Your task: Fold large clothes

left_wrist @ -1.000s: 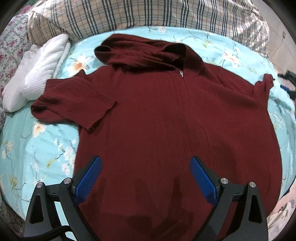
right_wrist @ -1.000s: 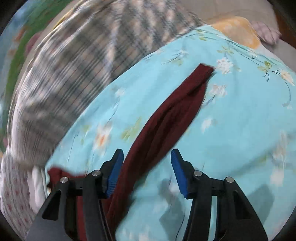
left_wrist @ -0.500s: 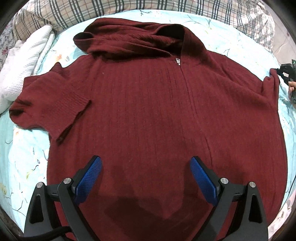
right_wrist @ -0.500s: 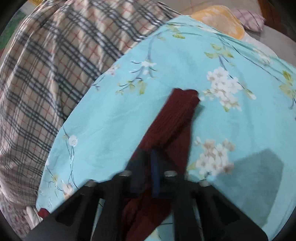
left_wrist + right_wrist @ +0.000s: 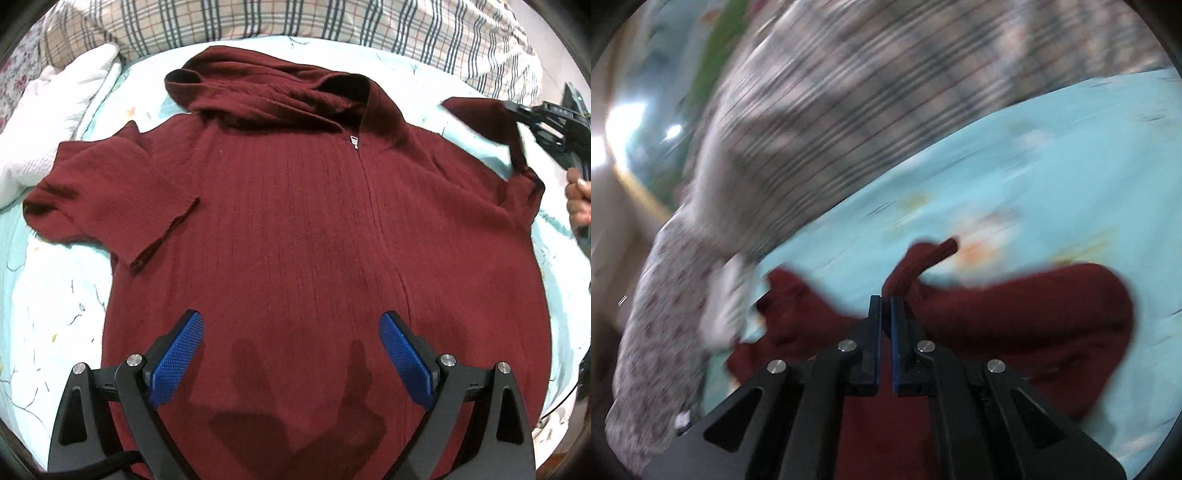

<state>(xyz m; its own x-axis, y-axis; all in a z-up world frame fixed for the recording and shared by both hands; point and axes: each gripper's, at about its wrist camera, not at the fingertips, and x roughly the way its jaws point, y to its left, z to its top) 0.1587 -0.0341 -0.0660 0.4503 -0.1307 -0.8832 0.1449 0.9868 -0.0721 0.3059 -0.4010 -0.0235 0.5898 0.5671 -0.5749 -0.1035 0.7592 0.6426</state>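
Maroon hooded sweater (image 5: pixel 295 229) lies flat under the left gripper (image 5: pixel 291 354), jaws wide apart. Right gripper (image 5: pixel 885 306) is clamped on its sleeve (image 5: pixel 923 258), lifted at far right.

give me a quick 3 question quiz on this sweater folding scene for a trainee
1. True or false: the left gripper is clamped on the hem of the maroon hooded sweater.
2. Multiple choice: what does the right gripper hold? A) the white towel B) the sweater's sleeve C) the plaid blanket
3. Fill in: the sweater lies front up, with its zipper pulled ____ to the collar.

Key:
1. False. Its jaws stand wide open above the lower front, gripping nothing.
2. B. The jaws are shut on the sleeve, lifted off the floral sheet.
3. Closed.
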